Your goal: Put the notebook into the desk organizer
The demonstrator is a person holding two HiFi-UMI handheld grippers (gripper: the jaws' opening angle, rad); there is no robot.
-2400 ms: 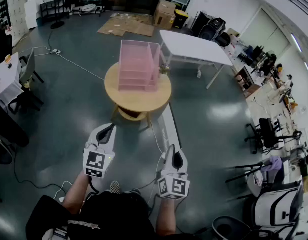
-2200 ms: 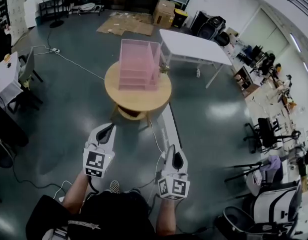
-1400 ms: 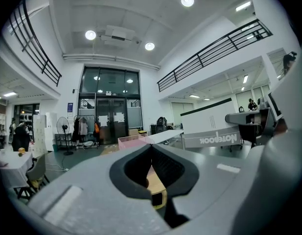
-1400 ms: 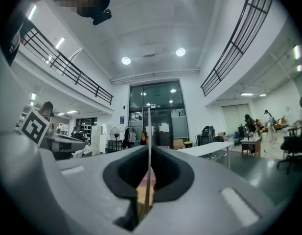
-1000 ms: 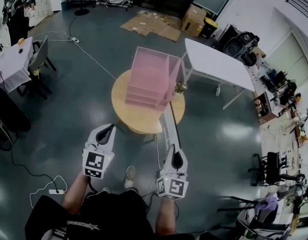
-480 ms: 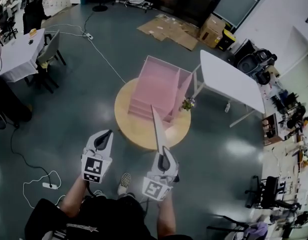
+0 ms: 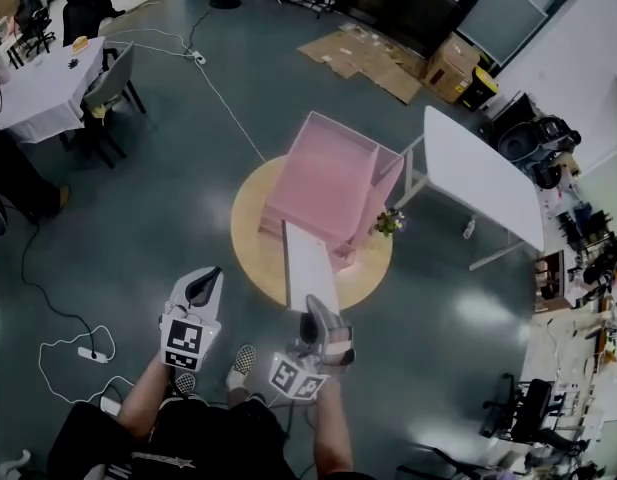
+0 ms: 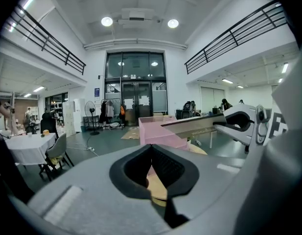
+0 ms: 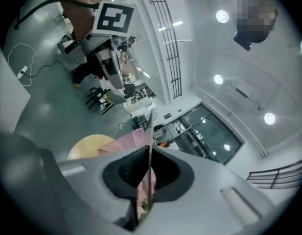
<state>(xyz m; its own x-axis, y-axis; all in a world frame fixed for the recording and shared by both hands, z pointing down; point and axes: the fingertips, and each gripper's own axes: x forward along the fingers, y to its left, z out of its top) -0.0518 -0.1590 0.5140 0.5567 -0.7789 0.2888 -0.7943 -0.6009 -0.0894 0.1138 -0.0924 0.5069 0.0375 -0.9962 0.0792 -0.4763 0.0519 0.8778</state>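
Observation:
A pink desk organizer [image 7: 328,183] stands on a round wooden table [image 7: 250,230]. My right gripper [image 7: 318,320] is shut on the near end of a thin white notebook [image 7: 310,266], which reaches forward over the table's near edge toward the organizer. In the right gripper view the notebook [image 9: 151,126] shows edge-on between the jaws of that gripper [image 9: 148,153], with the organizer [image 9: 128,141] beyond. The left gripper [image 7: 201,288] hangs left of the table, shut and empty. From the left gripper [image 8: 151,151] view, the notebook [image 8: 197,125] crosses in front of the organizer [image 8: 158,132].
A small flower pot [image 7: 390,221] sits on the round table's right edge. A white rectangular table [image 7: 483,183] stands to the right. Cardboard [image 7: 373,53] lies on the floor beyond. A cable [image 7: 63,343] runs along the floor at left, near a cloth-covered table [image 7: 43,83] with a chair.
The person has walked up to the round table. The right gripper has rolled and swung left, so the notebook now shows its face and reaches over the table edge. The left gripper stays as before.

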